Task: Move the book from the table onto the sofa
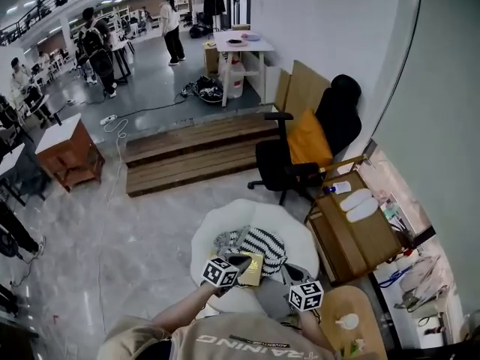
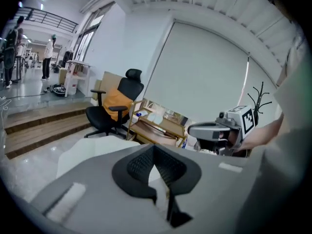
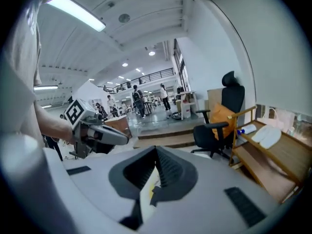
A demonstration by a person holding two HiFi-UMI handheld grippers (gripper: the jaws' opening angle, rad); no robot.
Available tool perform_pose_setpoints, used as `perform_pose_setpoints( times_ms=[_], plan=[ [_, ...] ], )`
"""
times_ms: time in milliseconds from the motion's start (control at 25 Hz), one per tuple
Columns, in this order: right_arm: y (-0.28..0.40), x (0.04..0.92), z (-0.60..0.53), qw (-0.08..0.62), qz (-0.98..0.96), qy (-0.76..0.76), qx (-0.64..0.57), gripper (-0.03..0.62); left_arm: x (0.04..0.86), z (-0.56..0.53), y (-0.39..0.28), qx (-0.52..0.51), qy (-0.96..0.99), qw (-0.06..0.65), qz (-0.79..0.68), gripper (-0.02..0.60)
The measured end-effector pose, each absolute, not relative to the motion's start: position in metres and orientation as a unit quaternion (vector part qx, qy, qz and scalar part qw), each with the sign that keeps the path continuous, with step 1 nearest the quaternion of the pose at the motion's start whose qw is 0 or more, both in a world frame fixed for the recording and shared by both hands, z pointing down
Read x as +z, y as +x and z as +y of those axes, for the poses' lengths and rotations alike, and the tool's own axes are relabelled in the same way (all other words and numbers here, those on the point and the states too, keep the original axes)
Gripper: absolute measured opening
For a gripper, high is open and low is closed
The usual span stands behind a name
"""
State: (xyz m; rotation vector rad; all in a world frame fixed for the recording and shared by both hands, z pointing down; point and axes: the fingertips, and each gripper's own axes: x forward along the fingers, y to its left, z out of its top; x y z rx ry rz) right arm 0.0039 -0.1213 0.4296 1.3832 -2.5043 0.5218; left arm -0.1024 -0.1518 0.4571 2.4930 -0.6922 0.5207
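Observation:
A thin yellow book [image 1: 252, 270] lies tilted over the white round sofa [image 1: 225, 227], beside a striped cushion [image 1: 262, 244]. My left gripper [image 1: 241, 261] is just left of the book, its tip at the book's edge; I cannot tell if it touches. My right gripper [image 1: 280, 271] is just right of the book. In the gripper views the left gripper [image 2: 155, 148] and the right gripper [image 3: 156, 148] both have their jaws shut, with a white and yellow patch showing in the slot below the tips. Each points toward the other: the right gripper [image 2: 196, 129], the left gripper [image 3: 126, 136].
A black office chair with an orange cushion [image 1: 304, 150] stands behind the sofa. A wooden rack [image 1: 352, 235] is to its right, and a round wooden table [image 1: 352, 306] is at the lower right. Wooden steps [image 1: 195, 156] cross the floor, with people far behind.

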Motion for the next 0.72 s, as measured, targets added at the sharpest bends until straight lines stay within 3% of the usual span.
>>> perform_pose_setpoints(
  times_ms=[720],
  plan=[
    [-0.033,0.272,-0.140,0.036,-0.875,0.482,0.007,0.006,0.296,-0.189,-0.137,0.072,0.938,0.111,-0.321,0.006]
  ],
)
